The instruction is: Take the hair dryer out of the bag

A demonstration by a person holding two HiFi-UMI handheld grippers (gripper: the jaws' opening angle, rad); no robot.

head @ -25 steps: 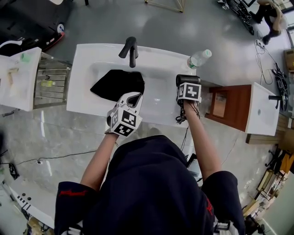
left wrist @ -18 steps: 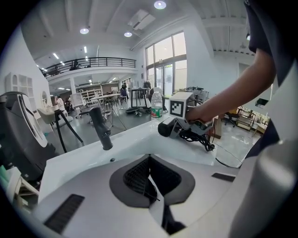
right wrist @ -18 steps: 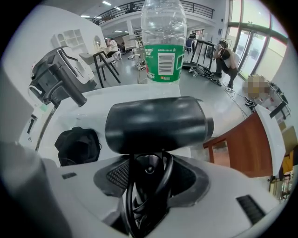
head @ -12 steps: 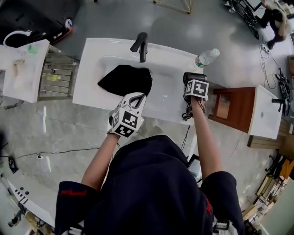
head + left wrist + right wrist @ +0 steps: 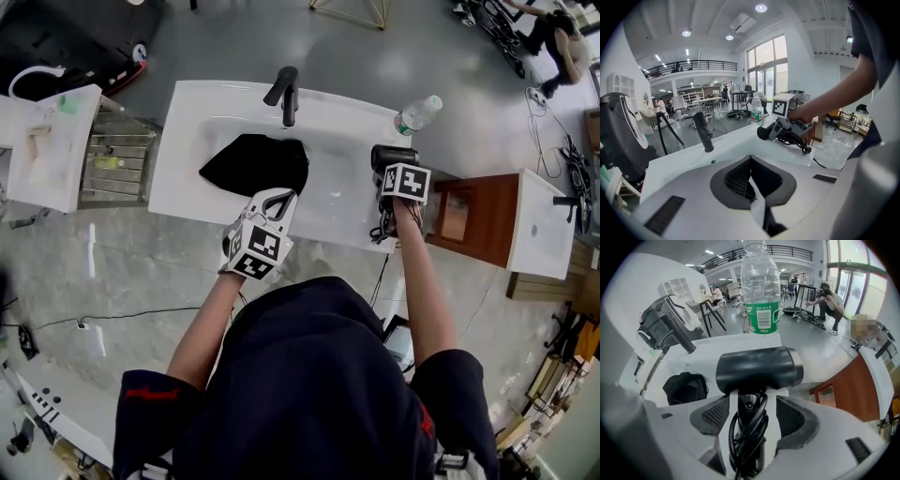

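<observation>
Item: hair dryer (image 5: pixel 759 369) — dark, barrel-and-handle type, with its cord (image 5: pixel 747 437) wound round the handle; it is lying out of the bag on the white counter (image 5: pixel 352 220), to the right of the basin and near a clear water bottle (image 5: pixel 415 114); the black bag (image 5: pixel 255 164) is sitting slumped in the basin below the faucet (image 5: pixel 284 92), well apart from the dryer; right gripper (image 5: pixel 751 411): pointing steeply down over the dryer, its jaws having just been opening; the cord-wrapped handle is standing between the pads, which are showing a gap on either side and pressing on nothing; left gripper (image 5: pixel 750 174): hanging at the near edge of the basin, fingers together, nothing between them; handling, by judgement — the shell is probably rigid plastic, smooth enough to slip, with the weight sitting toward the barrel, so a low hold on the handle is likely tipping it nose-down; the coiled cord is giving the pads some bite but may be squashing and shifting under pressure; the best hold appears to be high on the handle, just beneath the barrel, across the wraps; status: removal is looking done
</observation>
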